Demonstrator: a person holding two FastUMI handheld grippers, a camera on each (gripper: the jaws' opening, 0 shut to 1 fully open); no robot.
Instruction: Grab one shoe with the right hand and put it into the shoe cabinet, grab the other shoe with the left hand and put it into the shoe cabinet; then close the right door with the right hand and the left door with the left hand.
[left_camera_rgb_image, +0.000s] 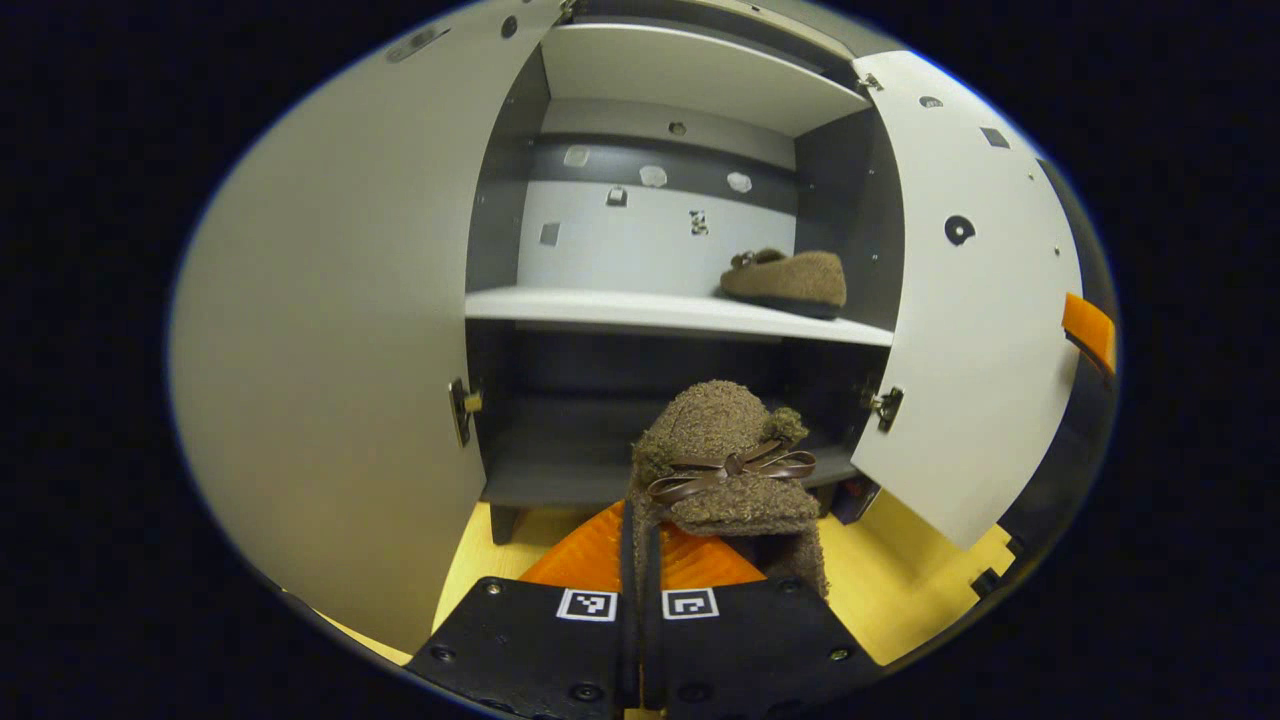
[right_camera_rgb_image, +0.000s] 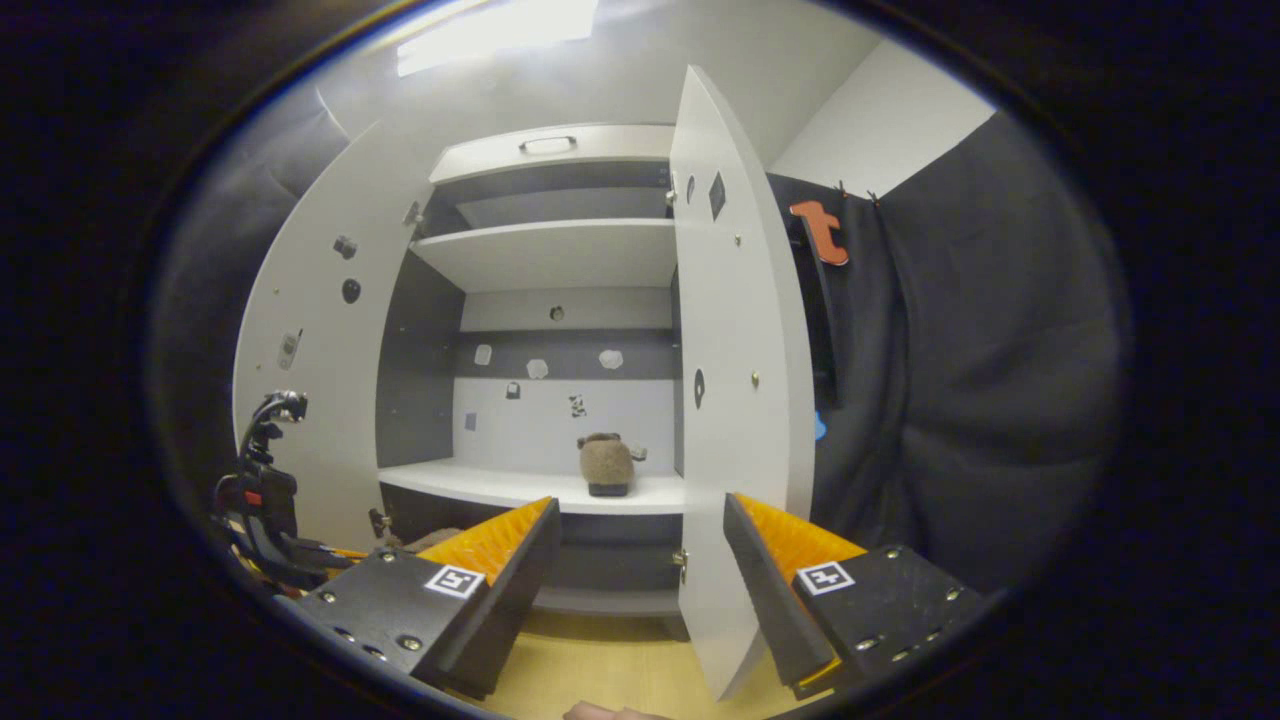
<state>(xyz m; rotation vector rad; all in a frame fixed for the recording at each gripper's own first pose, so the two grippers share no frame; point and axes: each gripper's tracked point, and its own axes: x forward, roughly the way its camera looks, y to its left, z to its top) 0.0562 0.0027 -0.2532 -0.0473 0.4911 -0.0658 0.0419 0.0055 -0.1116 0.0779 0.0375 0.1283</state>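
Pinching a fuzzy brown shoe (left_camera_rgb_image: 728, 470) between fingers almost fully together, your left hand-held gripper (left_camera_rgb_image: 640, 560) holds it up in front of the shoe cabinet (left_camera_rgb_image: 690, 75), ahead of the lower opening. Your right hand-held gripper (right_camera_rgb_image: 640, 545) stands wide apart and holds nothing, the right door's (right_camera_rgb_image: 735, 400) edge between its fingers. You have two shoes, the second shoe (left_camera_rgb_image: 788, 280) on the middle shelf (left_camera_rgb_image: 600, 305) beyond, and two doors, left door (left_camera_rgb_image: 340, 330) included, both swung open.

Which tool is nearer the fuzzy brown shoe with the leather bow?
Left. The left tool is clamped on the fuzzy brown shoe with the leather bow; the right tool hangs open, apart from it.
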